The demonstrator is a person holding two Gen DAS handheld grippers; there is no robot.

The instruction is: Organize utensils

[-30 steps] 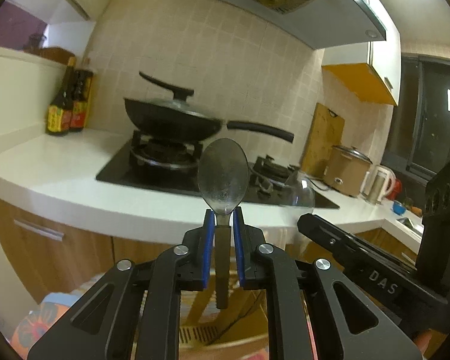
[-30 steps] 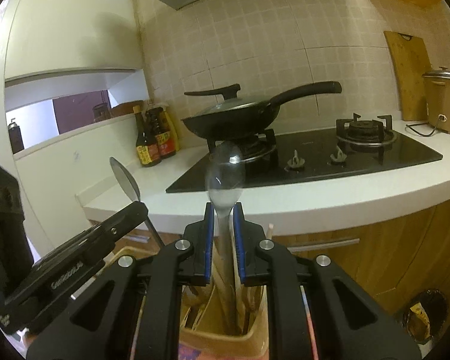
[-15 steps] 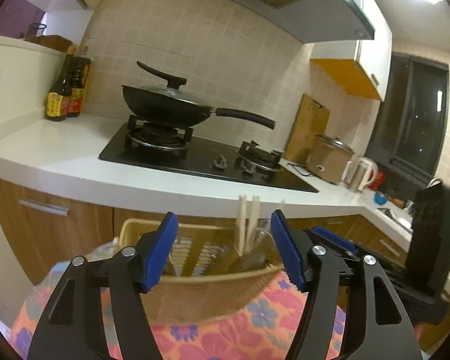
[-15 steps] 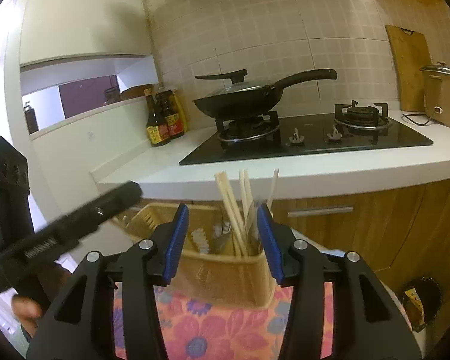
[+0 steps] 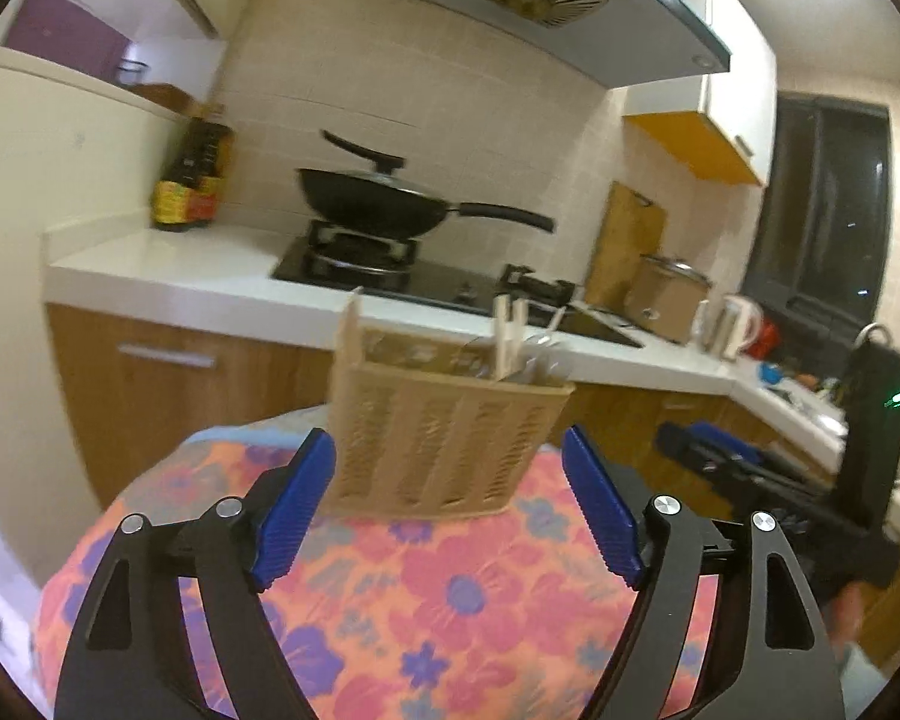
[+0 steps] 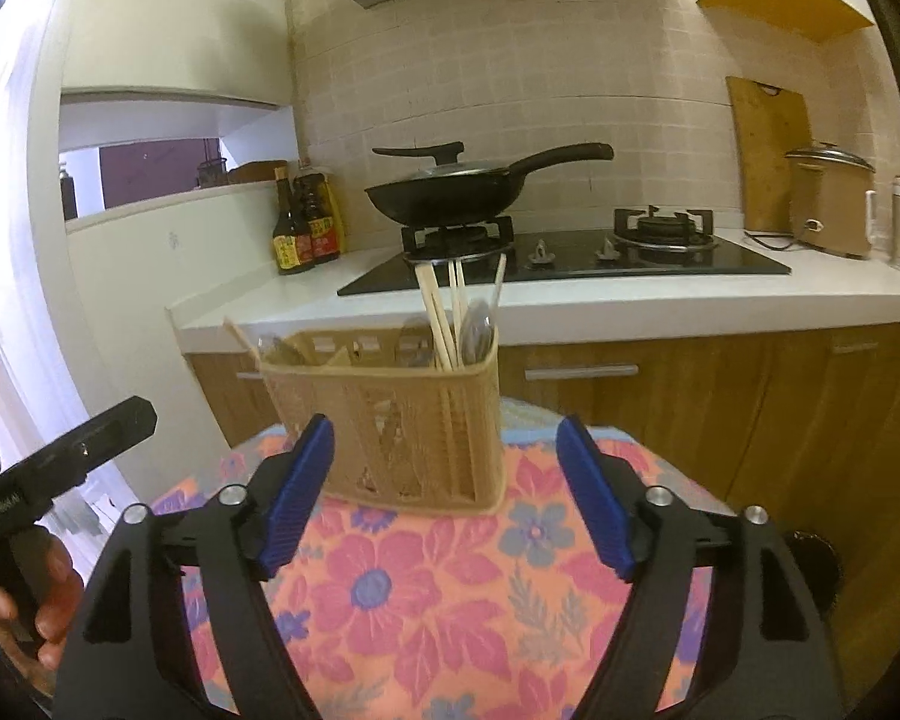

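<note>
A tan woven utensil basket (image 5: 444,444) (image 6: 390,420) stands on a floral tablecloth (image 5: 450,600) (image 6: 420,588). Wooden chopsticks (image 6: 438,318) and metal spoons (image 6: 477,330) stand upright in its right compartment; they also show in the left wrist view (image 5: 510,336). My left gripper (image 5: 450,504) is open and empty, a little in front of the basket. My right gripper (image 6: 444,492) is open and empty, also just in front of the basket. The left gripper's body shows at the left edge of the right wrist view (image 6: 60,462).
Behind the table runs a white counter (image 6: 630,294) with a gas hob and a lidded black wok (image 6: 450,192). Sauce bottles (image 6: 306,228) stand at its left. A cutting board (image 6: 768,156), rice cooker (image 6: 828,204) and kettle (image 5: 738,324) are at the right.
Both grippers held spoons over the basket a second ago. Both let go, opened wide and drew back from the basket. The spoons now stand in it.
</note>
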